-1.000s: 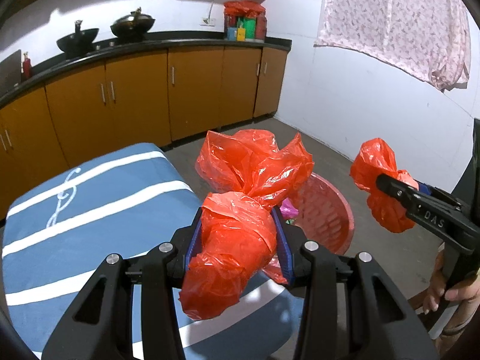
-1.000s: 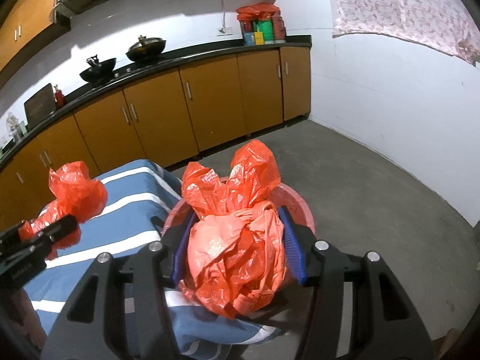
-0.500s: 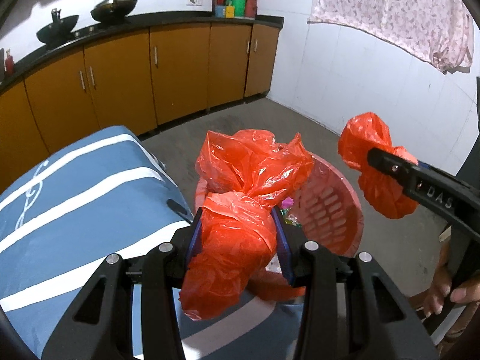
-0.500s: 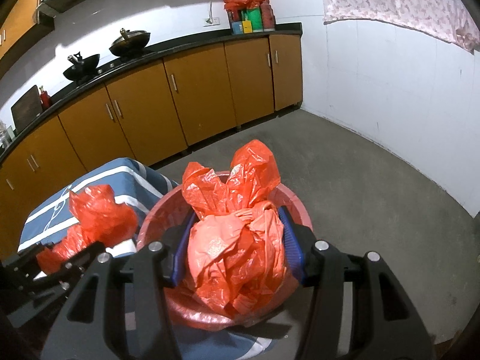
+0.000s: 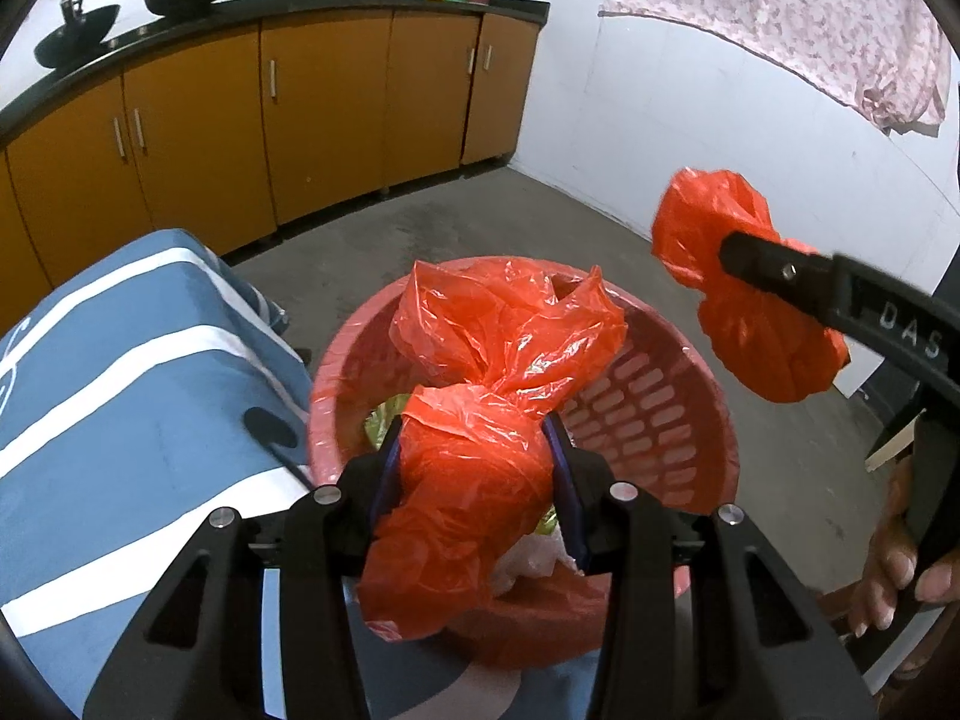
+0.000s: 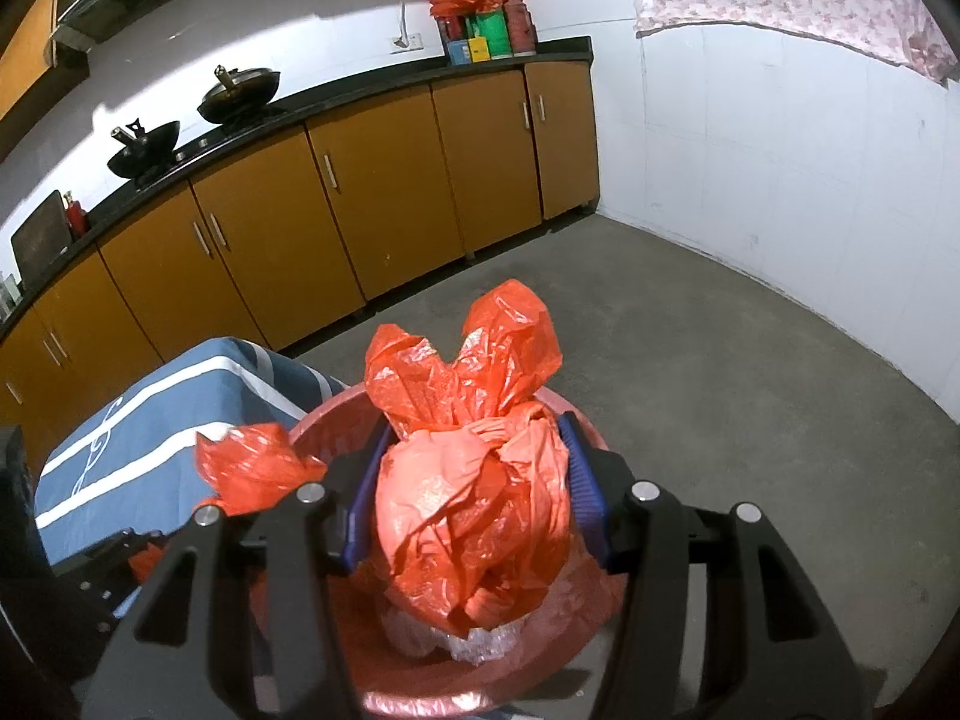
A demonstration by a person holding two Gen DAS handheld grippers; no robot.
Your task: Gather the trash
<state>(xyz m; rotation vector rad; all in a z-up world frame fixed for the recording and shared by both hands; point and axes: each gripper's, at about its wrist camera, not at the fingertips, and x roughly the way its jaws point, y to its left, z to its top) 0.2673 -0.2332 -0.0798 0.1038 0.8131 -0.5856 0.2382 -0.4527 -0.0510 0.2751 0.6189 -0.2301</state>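
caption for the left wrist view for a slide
Left gripper holds a red bag over the basket; right gripper holds another nearby.

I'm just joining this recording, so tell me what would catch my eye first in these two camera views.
The bright red plastic bag comes first: the left gripper clamps one bunch of it and the right gripper another, both above the red perforated basket, where some trash already lies. Next are the blue cloth with white stripes left of the basket and the orange cabinets along the far wall.
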